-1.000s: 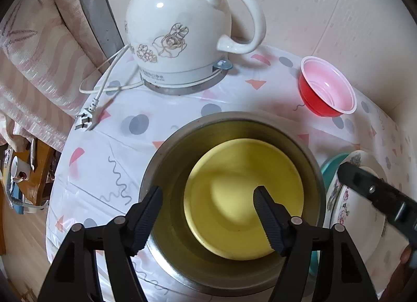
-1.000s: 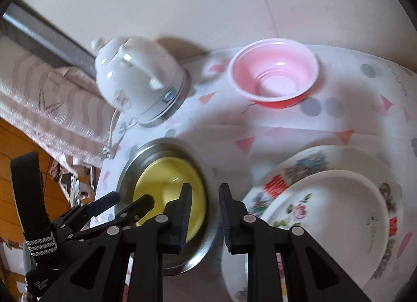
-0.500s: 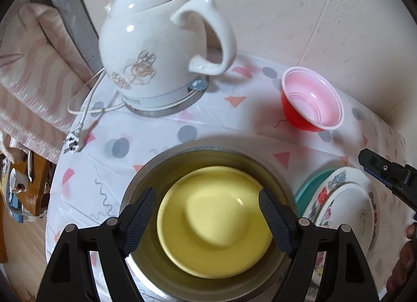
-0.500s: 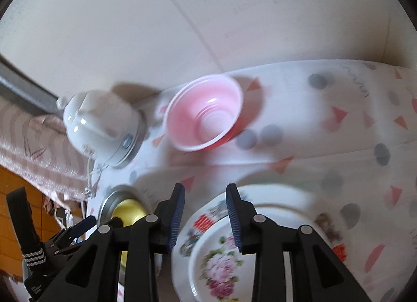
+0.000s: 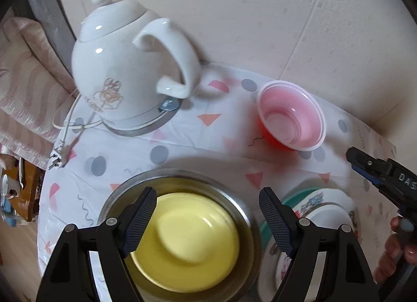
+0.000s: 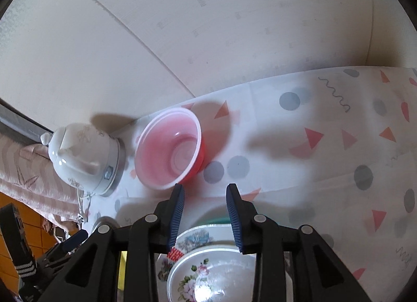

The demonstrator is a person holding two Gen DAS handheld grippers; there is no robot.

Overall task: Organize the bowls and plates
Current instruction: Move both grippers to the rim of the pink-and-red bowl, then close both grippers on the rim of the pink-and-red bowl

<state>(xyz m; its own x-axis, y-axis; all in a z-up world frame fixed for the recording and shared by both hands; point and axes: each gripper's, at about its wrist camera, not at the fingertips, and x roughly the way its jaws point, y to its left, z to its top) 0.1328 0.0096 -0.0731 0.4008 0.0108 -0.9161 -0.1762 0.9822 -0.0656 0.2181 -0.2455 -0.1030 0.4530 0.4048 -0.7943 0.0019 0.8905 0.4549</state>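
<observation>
Left gripper spread wide, empty, over glossy yellow plate nested in steel bowl. Right gripper part open, empty, near translucent red bowl.

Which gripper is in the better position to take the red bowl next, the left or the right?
Probably the right. The right gripper is open, empty and points at the red bowl just ahead. The left gripper hangs open over the yellow plate in the steel bowl, farther away.
</observation>
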